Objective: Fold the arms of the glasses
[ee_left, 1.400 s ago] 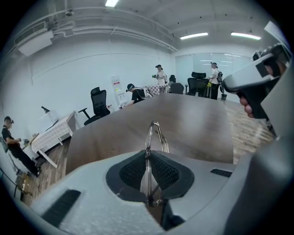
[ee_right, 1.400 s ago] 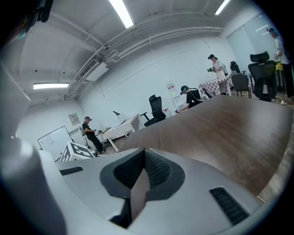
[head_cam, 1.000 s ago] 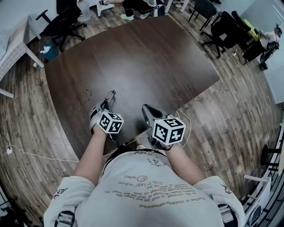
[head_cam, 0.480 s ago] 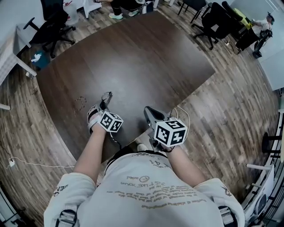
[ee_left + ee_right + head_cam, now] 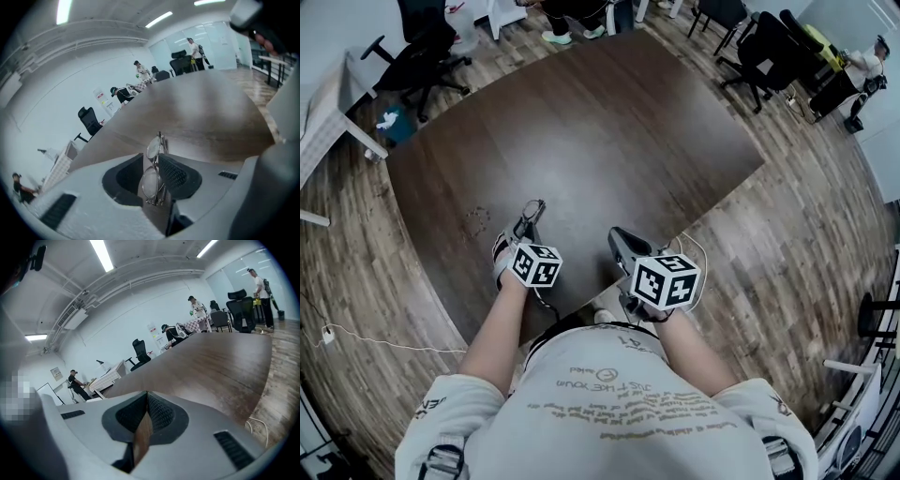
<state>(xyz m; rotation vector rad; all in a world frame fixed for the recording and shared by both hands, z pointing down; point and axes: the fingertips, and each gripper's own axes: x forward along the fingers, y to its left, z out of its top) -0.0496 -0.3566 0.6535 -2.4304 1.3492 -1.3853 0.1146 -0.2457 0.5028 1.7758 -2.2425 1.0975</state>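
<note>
Glasses [image 5: 153, 154] pinched edge-on in left gripper [image 5: 157, 180] fingers, above counter [image 5: 609, 141] near its edge; arms look folded, so grip likely for set-down. Right gripper [image 5: 143, 416] fingers pressed together, empty, standing clear.

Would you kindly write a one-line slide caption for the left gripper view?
Left gripper clamped on a pair of wire-rimmed glasses, seen edge-on, with the dark wooden table beyond.

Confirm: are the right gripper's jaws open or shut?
Shut. In its own view, the right gripper has its jaws meeting along one line, with nothing between them.
</note>
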